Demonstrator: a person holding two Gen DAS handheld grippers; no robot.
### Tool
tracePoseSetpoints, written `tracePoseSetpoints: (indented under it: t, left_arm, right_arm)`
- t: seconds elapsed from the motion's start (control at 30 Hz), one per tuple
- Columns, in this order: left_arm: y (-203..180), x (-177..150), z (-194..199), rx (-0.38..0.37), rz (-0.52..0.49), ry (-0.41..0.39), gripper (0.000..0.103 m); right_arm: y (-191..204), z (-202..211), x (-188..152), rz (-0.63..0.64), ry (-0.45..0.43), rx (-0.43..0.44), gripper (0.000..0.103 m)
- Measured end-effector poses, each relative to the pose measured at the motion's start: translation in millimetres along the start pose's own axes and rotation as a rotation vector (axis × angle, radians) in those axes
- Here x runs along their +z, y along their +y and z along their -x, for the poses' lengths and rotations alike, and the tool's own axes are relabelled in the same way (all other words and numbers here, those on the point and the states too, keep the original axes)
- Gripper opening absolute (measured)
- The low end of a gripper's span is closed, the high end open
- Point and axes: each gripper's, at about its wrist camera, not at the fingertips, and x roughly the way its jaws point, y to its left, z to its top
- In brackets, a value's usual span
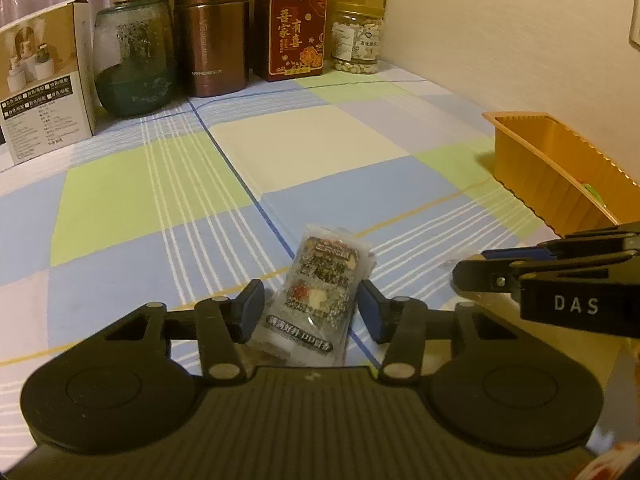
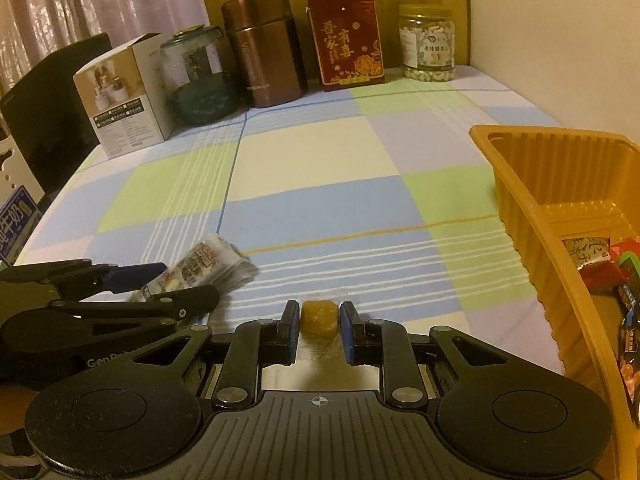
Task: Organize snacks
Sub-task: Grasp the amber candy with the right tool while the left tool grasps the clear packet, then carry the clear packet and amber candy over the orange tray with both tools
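Note:
My left gripper (image 1: pixel 311 304) is open around a clear snack packet (image 1: pixel 320 292) with dark print that lies on the checked cloth; small gaps show between the pads and the packet. The packet also shows in the right wrist view (image 2: pixel 204 266). My right gripper (image 2: pixel 319 320) straddles a small yellow-brown wrapped sweet (image 2: pixel 319 317) on the cloth, with narrow gaps on both sides. An orange plastic tray (image 2: pixel 516 184) at the right holds several wrapped snacks (image 2: pixel 600 268); it also shows in the left wrist view (image 1: pixel 532 160).
Along the back stand a white carton (image 2: pixel 120 96), a green glass jar (image 2: pixel 196 80), a brown steel flask (image 2: pixel 264 48), a red box (image 2: pixel 348 40) and a nut jar (image 2: pixel 428 44). A wall runs along the right. A black object (image 2: pixel 48 112) stands at the left.

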Motion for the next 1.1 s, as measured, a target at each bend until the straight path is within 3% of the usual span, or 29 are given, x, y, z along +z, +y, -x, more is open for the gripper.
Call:
tracePoseSetpoints:
  t: [0.17, 0.67, 0.8, 0.9, 1.1]
  left_arm:
    - [-7.2, -0.4, 5.0, 0.021, 0.027, 0.034, 0.038]
    - [-11.5, -1.2, -1.0, 0.048, 0.054, 0.0, 0.041]
    - [-11.4, -2.0, 0.6, 0.057, 0.066, -0.002, 0.036]
    - [-13.1, -3.9, 4.3, 0.118, 0.099, -0.003, 0.035]
    - [-4.0, -7.8, 17.7, 0.122, 0.205, 0.01, 0.035]
  right_arm:
    - [0.9, -0.6, -0.8, -0.002, 0.003, 0.003, 0.022]
    - [0.3, -4.3, -1.6, -0.012, 0.009, 0.006, 0.022]
    - [1.7, -3.9, -1.7, -0.006, 0.007, 0.005, 0.022]
    - [2.6, -2.8, -1.5, 0.005, 0.002, 0.0, 0.022]
    - [4.6, 0.2, -2.0, 0.025, -0.01, 0.002, 0.022]
